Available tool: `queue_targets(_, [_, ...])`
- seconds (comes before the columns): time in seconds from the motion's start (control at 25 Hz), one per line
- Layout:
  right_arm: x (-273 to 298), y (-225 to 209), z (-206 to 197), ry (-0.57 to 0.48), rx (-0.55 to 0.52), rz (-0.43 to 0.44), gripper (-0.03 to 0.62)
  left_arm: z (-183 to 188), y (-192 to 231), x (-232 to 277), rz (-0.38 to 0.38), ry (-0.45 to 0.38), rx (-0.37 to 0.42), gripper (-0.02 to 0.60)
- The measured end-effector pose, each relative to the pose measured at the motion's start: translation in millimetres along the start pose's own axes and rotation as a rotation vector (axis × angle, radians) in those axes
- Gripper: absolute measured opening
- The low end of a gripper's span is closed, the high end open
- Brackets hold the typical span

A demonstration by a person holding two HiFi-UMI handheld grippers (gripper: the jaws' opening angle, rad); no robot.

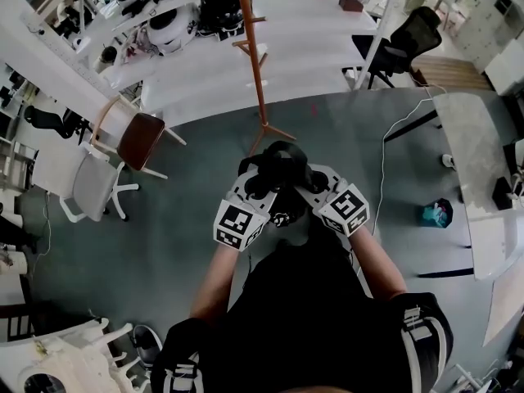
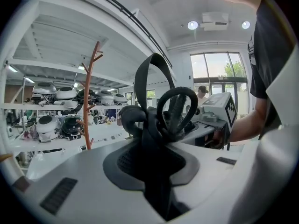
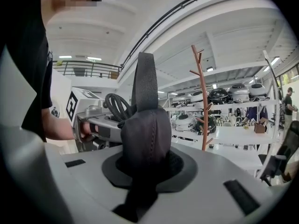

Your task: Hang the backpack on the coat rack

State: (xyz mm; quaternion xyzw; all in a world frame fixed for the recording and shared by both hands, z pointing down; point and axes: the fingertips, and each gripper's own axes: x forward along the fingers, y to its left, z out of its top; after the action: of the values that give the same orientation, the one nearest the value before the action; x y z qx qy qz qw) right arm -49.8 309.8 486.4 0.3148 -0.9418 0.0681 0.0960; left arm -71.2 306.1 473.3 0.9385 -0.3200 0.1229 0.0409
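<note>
Backpack [image 1: 282, 155] straps are clenched in both the left gripper [image 1: 260, 178] and the right gripper [image 1: 311, 178], near the coat rack [image 1: 260, 72]. Grey floor [image 1: 205, 154] lies between them. A brown chair [image 1: 141, 140] stands left of the rack.

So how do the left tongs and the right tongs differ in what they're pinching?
The left tongs pinch a bunch of narrow, looped straps; the right tongs pinch one thick padded piece under a flat strap. The left tongs reach the backpack from its left, the right tongs from its right. Both are shut on that black backpack.
</note>
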Motion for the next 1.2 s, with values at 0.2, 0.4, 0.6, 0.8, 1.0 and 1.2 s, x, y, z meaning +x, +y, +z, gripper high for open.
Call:
queue_targets(0.2, [5.9,-21.9,2.2,0.019,0.011,0.02,0.087,5.9,12.5,18.4,0.015,0.018,-0.013,0.089])
queue_targets(0.4, [14.5,-41.2,12.2,-0.005,0.003,0.039,0.087,11.3,24.7,34.9,0.04,0.02,-0.019,0.089])
queue_targets(0.6, [26.4,-63.0,15.6,0.011,-0.014,0.052,0.087,18.8,43.0,49.6,0.066,0.026,-0.015,0.089])
queue_targets(0.8, [34.8,-84.9,20.0,0.011,-0.003,0.087,0.087,23.7,57.0,67.9,0.096,0.034,-0.015,0.089])
queue_targets(1.0, [43.5,-105.8,26.0,0.014,-0.012,0.121,0.087,30.5,70.9,84.3,0.129,0.042,-0.02,0.089])
queue_targets(1.2, [48.9,-128.9,32.6,-0.002,-0.014,0.159,0.087,36.5,81.6,105.2,0.162,0.048,-0.029,0.089])
